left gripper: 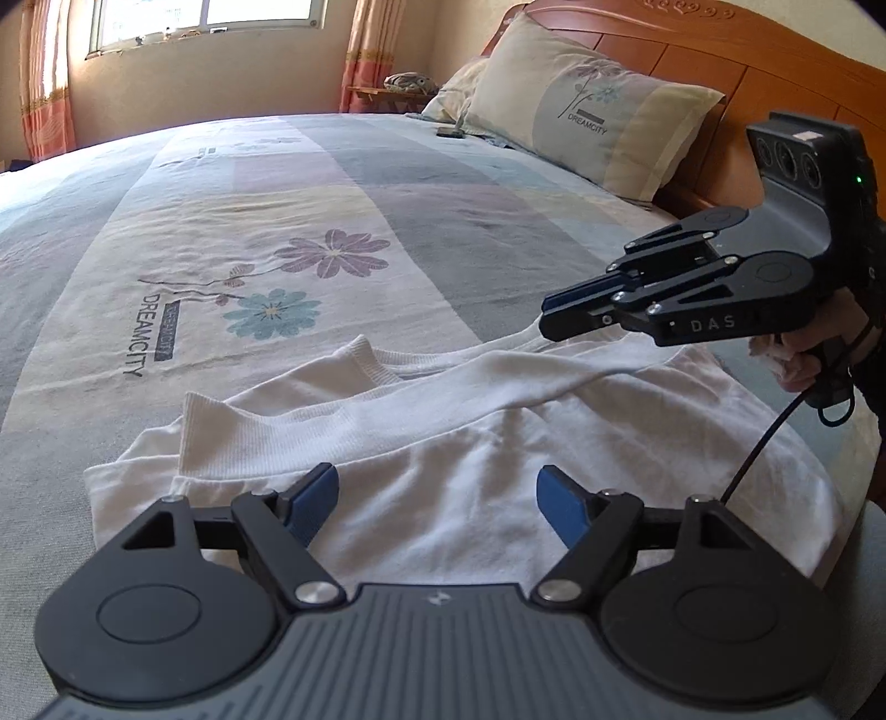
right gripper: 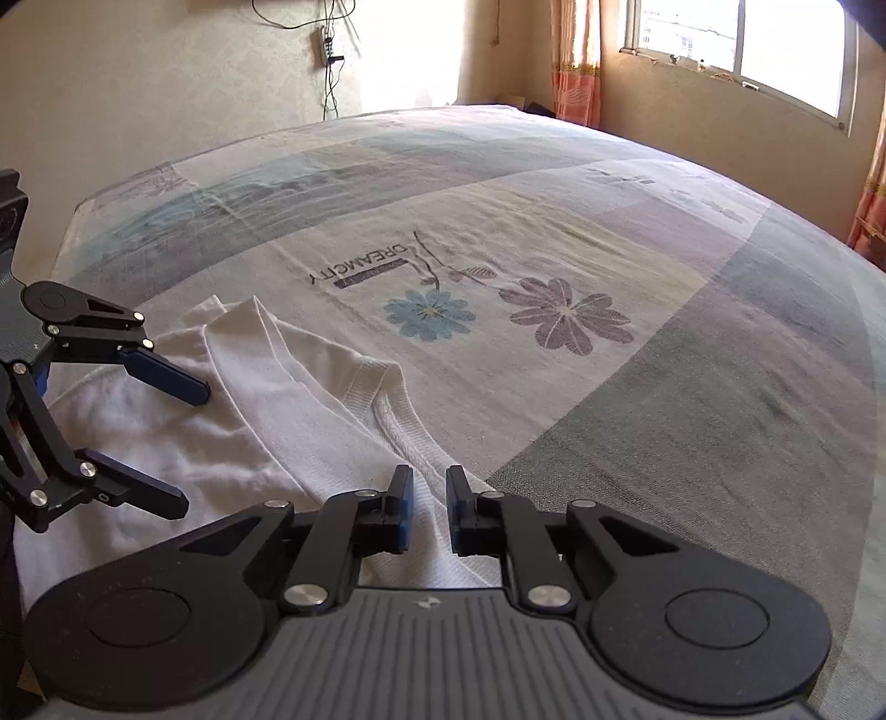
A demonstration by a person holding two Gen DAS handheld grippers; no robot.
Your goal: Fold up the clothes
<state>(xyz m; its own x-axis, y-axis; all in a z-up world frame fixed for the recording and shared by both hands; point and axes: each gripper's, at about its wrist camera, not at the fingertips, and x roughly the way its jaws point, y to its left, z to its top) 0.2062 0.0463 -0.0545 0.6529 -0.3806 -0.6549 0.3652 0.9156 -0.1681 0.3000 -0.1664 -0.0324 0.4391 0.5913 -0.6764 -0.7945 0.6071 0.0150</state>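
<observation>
A white shirt (left gripper: 443, 443) lies partly folded on the bed, its ribbed collar toward the flower print. My left gripper (left gripper: 437, 498) hovers open over the shirt's body, with only flat cloth below its blue pads. My right gripper (left gripper: 545, 321) comes in from the right and is shut on a fold of the shirt near the shoulder, pulling it up into a taut ridge. In the right wrist view the shirt (right gripper: 266, 421) runs between the nearly closed pads of the right gripper (right gripper: 431, 498). The open left gripper (right gripper: 183, 448) shows at the left.
The bedsheet (left gripper: 277, 221) has pastel blocks and flower prints. Pillows (left gripper: 592, 111) lean on a wooden headboard (left gripper: 720, 61), with a small dark object (left gripper: 448, 132) nearby. A person's hand (left gripper: 803, 360) holds the right gripper. A window (right gripper: 775, 44) and curtains lie beyond the bed.
</observation>
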